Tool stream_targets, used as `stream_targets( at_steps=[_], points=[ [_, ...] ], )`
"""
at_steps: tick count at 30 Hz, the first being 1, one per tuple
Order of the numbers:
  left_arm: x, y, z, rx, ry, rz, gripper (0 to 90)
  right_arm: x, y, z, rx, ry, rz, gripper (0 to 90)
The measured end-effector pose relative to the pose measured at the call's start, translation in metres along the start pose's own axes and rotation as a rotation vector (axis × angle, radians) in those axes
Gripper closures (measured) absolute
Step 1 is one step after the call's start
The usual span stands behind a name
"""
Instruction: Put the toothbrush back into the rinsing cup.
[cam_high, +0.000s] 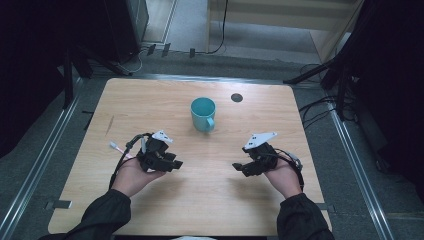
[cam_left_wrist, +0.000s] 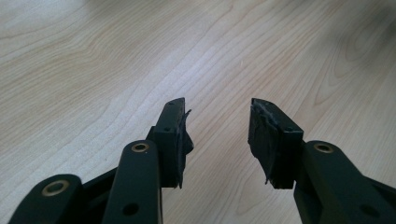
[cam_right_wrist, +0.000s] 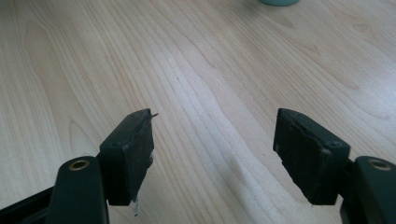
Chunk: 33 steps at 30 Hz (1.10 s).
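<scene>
A teal mug (cam_high: 203, 113) stands upright on the wooden table (cam_high: 150, 100), handle turned toward the near side. My left gripper (cam_high: 176, 163) is held low over the table to the mug's near left, pointing right, jaws open with only bare wood between them (cam_left_wrist: 218, 130). My right gripper (cam_high: 237, 167) is held to the mug's near right, pointing left, jaws wide open and nothing in them (cam_right_wrist: 212, 135). The mug's base (cam_right_wrist: 279, 2) peeks in at the top edge of the right gripper view.
A small dark round spot (cam_high: 237, 97) marks the table behind and right of the mug. Metal rails (cam_high: 45, 160) run along both sides of the table. Cables and black stand legs (cam_high: 320, 107) lie on the floor beyond.
</scene>
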<state>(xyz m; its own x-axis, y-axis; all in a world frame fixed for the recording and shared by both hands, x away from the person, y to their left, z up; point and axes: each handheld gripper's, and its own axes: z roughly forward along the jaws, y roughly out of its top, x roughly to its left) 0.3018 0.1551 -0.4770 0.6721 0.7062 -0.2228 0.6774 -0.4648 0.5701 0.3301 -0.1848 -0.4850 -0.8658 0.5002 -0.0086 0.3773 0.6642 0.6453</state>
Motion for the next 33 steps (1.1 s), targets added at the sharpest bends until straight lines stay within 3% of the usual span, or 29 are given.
stream_targets(
  at_steps=[10, 12, 19, 24, 33],
  points=[
    [0.005, -0.001, -0.003, -0.008, 0.006, -0.029, 55.5, -0.001, -0.001, -0.002, -0.006, -0.011, -0.017, 27.8],
    [0.008, -0.001, -0.004, -0.015, -0.004, -0.062, 55.8, -0.002, 0.000, -0.002, -0.013, -0.014, -0.015, 27.4],
    [0.015, -0.005, -0.013, -0.026, 0.023, -0.080, 58.4, -0.002, 0.002, 0.000, -0.006, -0.007, -0.026, 27.3],
    [0.023, -0.007, -0.018, -0.034, 0.048, -0.121, 60.3, -0.003, 0.004, 0.002, -0.015, -0.003, -0.026, 26.9],
    [0.038, -0.013, -0.024, -0.023, 0.082, -0.159, 65.7, -0.004, 0.007, 0.004, -0.011, 0.004, -0.028, 26.8]
  ],
)
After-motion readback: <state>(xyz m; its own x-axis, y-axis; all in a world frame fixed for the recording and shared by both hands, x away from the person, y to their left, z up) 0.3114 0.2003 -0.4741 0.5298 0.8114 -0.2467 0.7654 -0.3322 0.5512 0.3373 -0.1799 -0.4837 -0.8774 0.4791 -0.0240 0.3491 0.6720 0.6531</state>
